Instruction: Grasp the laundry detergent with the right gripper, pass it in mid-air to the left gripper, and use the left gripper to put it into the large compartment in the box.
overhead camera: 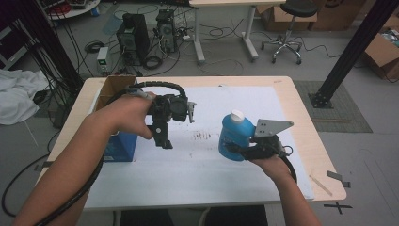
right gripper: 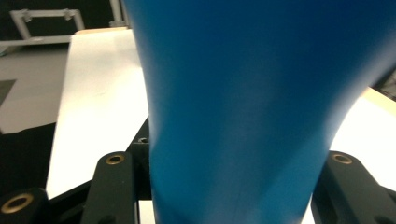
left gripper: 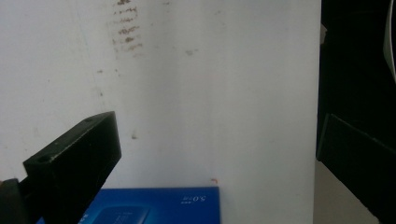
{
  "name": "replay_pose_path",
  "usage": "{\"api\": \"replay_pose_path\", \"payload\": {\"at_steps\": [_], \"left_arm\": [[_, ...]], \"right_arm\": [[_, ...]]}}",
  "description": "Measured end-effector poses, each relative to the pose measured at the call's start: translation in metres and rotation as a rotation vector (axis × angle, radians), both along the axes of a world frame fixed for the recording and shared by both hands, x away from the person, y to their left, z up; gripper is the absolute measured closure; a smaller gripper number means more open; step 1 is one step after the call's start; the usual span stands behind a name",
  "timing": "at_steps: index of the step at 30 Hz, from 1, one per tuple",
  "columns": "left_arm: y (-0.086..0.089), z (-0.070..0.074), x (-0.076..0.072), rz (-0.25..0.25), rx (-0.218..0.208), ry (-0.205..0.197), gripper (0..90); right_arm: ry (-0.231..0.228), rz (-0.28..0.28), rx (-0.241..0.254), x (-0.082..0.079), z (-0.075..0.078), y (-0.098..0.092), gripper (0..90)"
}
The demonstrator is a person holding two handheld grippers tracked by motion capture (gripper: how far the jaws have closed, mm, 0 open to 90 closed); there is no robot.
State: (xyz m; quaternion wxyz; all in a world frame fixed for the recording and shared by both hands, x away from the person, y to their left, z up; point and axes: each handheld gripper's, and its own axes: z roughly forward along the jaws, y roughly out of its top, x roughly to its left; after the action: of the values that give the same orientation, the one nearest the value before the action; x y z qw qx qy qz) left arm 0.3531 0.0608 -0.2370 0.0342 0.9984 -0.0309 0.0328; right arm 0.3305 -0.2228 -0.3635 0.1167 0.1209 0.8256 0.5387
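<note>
At the table's left, the left gripper [overhead camera: 164,136] hovers with jaws apart and empty beside the blue box [overhead camera: 121,145] — it seems unused so far. To the right, the right gripper [overhead camera: 234,149] is clamped on the blue bottle [overhead camera: 236,135], apparently lifted — setting down remains. The white mat [overhead camera: 197,165] between offers room, its edges well apart.

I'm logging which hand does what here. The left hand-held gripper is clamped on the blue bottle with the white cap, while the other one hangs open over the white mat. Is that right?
Not quite: the sides are swapped. The high view shows the right hand-held gripper clamped on the blue bottle with the white cap, while the left hand-held gripper hangs open over the white mat.
</note>
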Motion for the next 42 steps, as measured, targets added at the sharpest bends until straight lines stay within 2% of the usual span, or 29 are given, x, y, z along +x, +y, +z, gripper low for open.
{"api": "replay_pose_path", "payload": {"at_steps": [2,3,4,5,6,7,8,9,10,11,16,17,23,32,42], "left_arm": [[-0.001,0.0,-0.001,-0.004,0.001,0.001,0.1],[-0.003,0.0,-0.002,-0.007,-0.002,0.005,0.1],[-0.003,0.0,-0.002,-0.007,-0.002,0.005,0.1],[-0.004,0.0,-0.004,-0.011,-0.002,0.01,0.1],[-0.004,0.0,-0.004,-0.011,-0.002,0.01,0.1],[-0.005,0.0,-0.006,-0.015,-0.003,0.014,0.1],[-0.005,0.0,-0.006,-0.015,-0.003,0.014,0.1],[-0.006,0.001,-0.008,-0.018,-0.005,0.017,0.1],[-0.006,0.001,-0.008,-0.018,-0.005,0.017,0.1],[-0.007,0.002,-0.009,-0.019,-0.01,0.019,0.1],[-0.008,0.001,-0.011,-0.025,-0.018,0.029,0.1],[-0.01,0.0,-0.013,-0.025,-0.018,0.034,0.1],[-0.014,-0.004,-0.016,-0.031,-0.015,0.045,0.1],[-0.021,-0.008,-0.02,-0.032,-0.004,0.051,0.1],[-0.024,-0.014,-0.023,-0.034,0.007,0.055,0.1]], "right_arm": [[-0.002,0.018,-0.006,0.001,0.0,0.003,45.1],[-0.003,0.058,-0.015,0.002,-0.001,0.01,45.1],[-0.003,0.058,-0.015,0.002,-0.001,0.01,45.1],[0.002,0.104,-0.028,0.004,-0.002,0.018,45.1],[0.002,0.104,-0.028,0.004,-0.002,0.018,45.1],[0.003,0.141,-0.038,0.006,-0.004,0.025,45.1],[0.003,0.141,-0.038,0.006,-0.004,0.025,45.1],[0.013,0.178,-0.043,0.008,-0.006,0.032,45.1],[0.013,0.178,-0.043,0.008,-0.006,0.032,45.1],[0.014,0.211,-0.046,0.009,-0.007,0.039,45.1],[0.021,0.25,-0.047,0.011,-0.011,0.052,45.1],[0.026,0.272,-0.037,0.013,-0.014,0.059,45.1],[0.03,0.325,-0.013,0.013,-0.022,0.078,45.1],[0.026,0.363,0.019,0.012,-0.029,0.102,45.1],[0.026,0.393,0.012,0.01,-0.034,0.125,45.1]]}}
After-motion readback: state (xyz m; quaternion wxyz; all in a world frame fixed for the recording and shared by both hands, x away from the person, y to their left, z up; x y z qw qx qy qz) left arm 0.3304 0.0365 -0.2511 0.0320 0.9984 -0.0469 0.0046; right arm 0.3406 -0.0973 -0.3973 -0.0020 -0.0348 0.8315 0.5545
